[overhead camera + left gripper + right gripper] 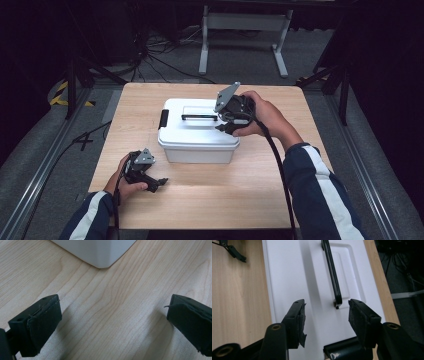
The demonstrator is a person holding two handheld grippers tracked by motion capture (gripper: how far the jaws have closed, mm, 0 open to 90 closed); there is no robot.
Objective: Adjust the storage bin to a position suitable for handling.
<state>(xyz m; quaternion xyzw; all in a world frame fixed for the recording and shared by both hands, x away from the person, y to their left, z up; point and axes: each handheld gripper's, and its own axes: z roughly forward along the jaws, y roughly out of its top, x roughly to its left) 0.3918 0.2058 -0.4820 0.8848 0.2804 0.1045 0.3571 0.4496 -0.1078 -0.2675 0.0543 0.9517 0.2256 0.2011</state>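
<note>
My right gripper (325,315), jaws apart, straddles the box (197,137) handle (332,272) end; off-centre closing could slip off.

No text, label, brand, number or sign can be read anywhere: none is seen on the white box (199,135) or the counter (210,200).
</note>
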